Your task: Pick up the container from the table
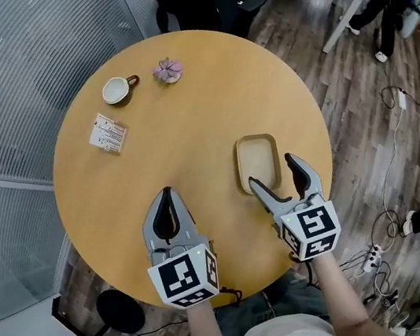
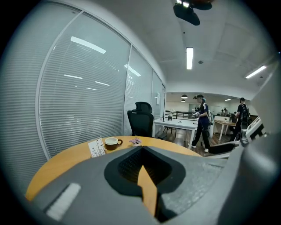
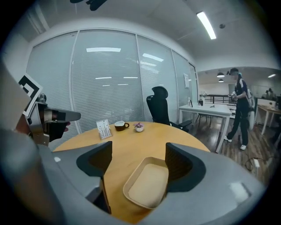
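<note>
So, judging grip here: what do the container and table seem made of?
Container: probably matte beige plastic or moulded fibre; uniform colour, smooth rounded rim. Table: wood or wood-look laminate, satin; even honey tone, soft sheen.

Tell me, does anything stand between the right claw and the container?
Nothing visible does. The right claw is open, with the container's near end between its jaws. The cup and card lie far across the table.

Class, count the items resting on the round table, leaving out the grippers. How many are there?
4. A cup, a flower and a card sit at the far left; the container lies nearer, on the right. Nothing seems hidden.
</note>
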### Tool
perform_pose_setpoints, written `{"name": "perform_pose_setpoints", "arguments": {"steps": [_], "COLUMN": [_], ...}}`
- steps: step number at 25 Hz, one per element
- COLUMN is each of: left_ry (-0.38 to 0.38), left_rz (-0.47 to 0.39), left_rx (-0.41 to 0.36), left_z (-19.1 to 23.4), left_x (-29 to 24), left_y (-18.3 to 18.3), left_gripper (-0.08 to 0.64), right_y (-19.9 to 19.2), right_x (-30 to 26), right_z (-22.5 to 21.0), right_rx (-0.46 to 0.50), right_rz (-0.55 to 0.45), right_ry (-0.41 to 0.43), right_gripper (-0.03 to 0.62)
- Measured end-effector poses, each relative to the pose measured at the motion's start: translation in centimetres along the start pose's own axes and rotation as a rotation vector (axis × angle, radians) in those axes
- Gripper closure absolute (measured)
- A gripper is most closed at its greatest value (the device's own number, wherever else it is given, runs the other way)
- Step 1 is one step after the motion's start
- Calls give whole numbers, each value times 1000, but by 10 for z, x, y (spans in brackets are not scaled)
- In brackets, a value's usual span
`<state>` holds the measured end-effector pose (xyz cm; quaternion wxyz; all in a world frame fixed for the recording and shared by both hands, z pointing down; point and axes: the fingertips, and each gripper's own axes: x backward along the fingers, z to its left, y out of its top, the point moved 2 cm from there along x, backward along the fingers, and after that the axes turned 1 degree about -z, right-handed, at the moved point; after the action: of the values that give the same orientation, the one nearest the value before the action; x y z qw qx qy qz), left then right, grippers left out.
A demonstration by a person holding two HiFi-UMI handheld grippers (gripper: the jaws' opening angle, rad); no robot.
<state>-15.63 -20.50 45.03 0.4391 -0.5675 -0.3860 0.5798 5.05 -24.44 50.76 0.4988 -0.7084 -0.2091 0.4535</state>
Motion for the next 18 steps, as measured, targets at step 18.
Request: {"name": "perform_pose_setpoints", "arguments": {"steps": [18], "left_ry": [-4], "left_rz": [150], "left_rx": [73], "left_z": [11], "left_x": [-34], "left_y": [-69], "left_gripper": [560], "right_y": [-92], "right_x": [-56], "right_z": [26], "right_rx": [28], "right_rz": [307], "right_ry": [29], "right_gripper": [277]}}
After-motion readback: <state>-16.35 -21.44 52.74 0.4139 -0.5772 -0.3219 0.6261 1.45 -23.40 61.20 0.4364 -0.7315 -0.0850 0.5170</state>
